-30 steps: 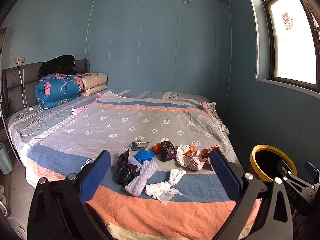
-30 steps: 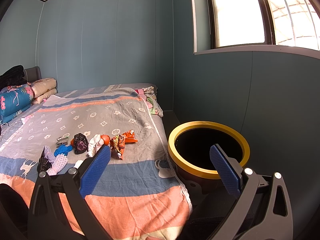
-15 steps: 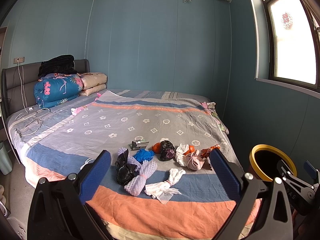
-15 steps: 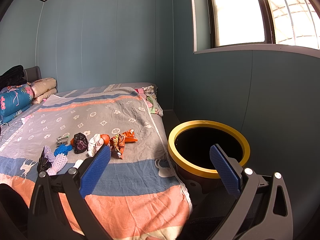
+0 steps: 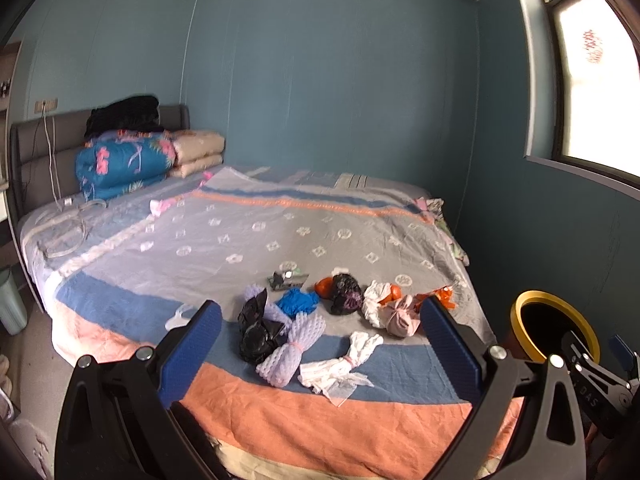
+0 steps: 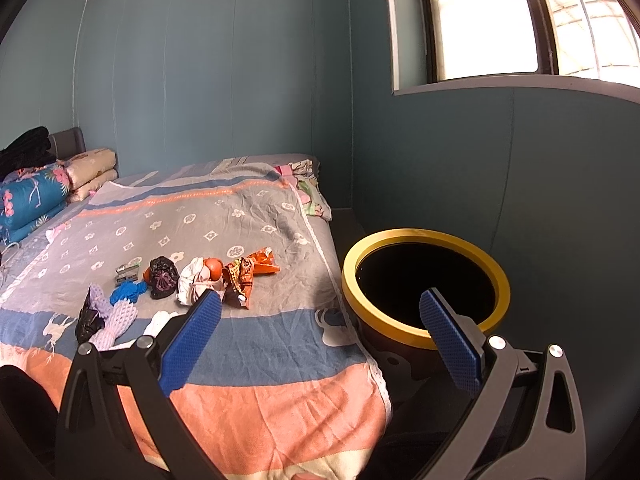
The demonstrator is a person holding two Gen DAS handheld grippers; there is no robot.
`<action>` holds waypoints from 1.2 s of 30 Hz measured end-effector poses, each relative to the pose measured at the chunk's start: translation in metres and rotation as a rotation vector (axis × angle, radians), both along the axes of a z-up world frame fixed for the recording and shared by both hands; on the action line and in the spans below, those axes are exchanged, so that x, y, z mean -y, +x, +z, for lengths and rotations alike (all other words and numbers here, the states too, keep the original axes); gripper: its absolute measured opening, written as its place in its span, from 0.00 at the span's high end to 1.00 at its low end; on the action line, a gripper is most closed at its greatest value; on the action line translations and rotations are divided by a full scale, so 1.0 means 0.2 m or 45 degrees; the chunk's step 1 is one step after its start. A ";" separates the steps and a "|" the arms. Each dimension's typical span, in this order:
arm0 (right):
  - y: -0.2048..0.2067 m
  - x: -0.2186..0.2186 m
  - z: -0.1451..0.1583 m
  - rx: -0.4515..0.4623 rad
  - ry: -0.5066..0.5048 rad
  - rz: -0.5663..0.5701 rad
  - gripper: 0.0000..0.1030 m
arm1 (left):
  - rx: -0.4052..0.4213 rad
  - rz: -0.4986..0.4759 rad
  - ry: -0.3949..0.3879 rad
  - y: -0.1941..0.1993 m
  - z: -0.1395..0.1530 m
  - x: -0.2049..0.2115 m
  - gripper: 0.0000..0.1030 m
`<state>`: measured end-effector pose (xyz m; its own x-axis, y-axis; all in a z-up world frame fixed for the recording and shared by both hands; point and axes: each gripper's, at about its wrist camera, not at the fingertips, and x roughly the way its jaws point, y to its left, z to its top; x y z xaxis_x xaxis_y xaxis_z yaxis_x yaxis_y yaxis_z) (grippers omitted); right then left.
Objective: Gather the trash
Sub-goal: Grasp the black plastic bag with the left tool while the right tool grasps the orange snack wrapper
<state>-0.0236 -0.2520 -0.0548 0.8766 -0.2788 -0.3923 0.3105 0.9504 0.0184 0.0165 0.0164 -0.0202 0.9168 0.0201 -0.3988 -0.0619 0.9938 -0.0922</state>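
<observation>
Several pieces of trash lie in a cluster on the bed's near half: a black bag [image 5: 256, 326], a lilac foam net [image 5: 290, 346], a knotted white bag [image 5: 346, 364], a blue wad [image 5: 297, 301], a dark bag [image 5: 346, 299], a pink knotted bundle [image 5: 400, 318] and an orange wrapper [image 6: 250, 268]. A black bin with a yellow rim [image 6: 424, 236] stands on the floor right of the bed. My left gripper [image 5: 320, 344] is open, held short of the cluster. My right gripper [image 6: 320, 336] is open and empty, between the bed corner and the bin.
The bed [image 5: 280, 240] has a striped cover; folded quilts [image 5: 124, 164] and dark clothes are stacked at the headboard, with cables [image 5: 64, 232] beside them. A window [image 6: 500, 20] is in the right wall. A pale green bin [image 5: 10, 304] stands at far left.
The left camera has swung a little to the right and down, so the trash cluster sits more central. The right view is nearly unchanged. Both grippers stay open.
</observation>
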 end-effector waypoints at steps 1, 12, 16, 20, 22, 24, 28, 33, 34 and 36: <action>0.01 0.00 0.00 -0.003 -0.004 0.011 0.07 | -0.014 0.003 -0.013 0.01 -0.01 -0.01 0.07; 0.31 -0.02 -0.03 -0.173 -0.009 0.197 0.07 | -0.264 -0.018 -0.009 0.24 -0.15 -0.18 0.07; 0.47 -0.04 -0.07 -0.256 -0.034 0.248 0.07 | -0.348 -0.036 -0.015 0.32 -0.22 -0.27 0.07; 0.66 -0.09 -0.13 -0.352 -0.059 0.307 0.07 | -0.442 -0.066 -0.031 0.43 -0.27 -0.35 0.07; 0.77 -0.09 -0.16 -0.402 -0.039 0.342 0.07 | -0.499 -0.103 -0.070 0.49 -0.30 -0.39 0.07; 0.86 -0.10 -0.18 -0.445 -0.016 0.366 0.07 | -0.525 -0.082 -0.034 0.55 -0.33 -0.42 0.07; 1.03 -0.08 -0.23 -0.517 0.046 0.393 0.07 | -0.634 -0.041 0.056 0.69 -0.41 -0.43 0.07; 1.27 0.01 -0.29 -0.632 0.162 0.345 0.07 | -0.760 -0.062 -0.028 0.86 -0.51 -0.47 0.07; 1.31 0.03 -0.29 -0.642 0.177 0.336 0.07 | -0.775 -0.066 -0.031 0.88 -0.53 -0.47 0.07; 1.39 0.06 -0.31 -0.654 0.211 0.308 0.07 | -0.821 -0.073 -0.018 0.95 -0.58 -0.46 0.07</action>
<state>0.2542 -0.2649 -0.1171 0.5936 0.0071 -0.8047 0.0935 0.9926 0.0777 0.2063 0.1078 -0.1363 0.4924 -0.0310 -0.8698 -0.0558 0.9962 -0.0671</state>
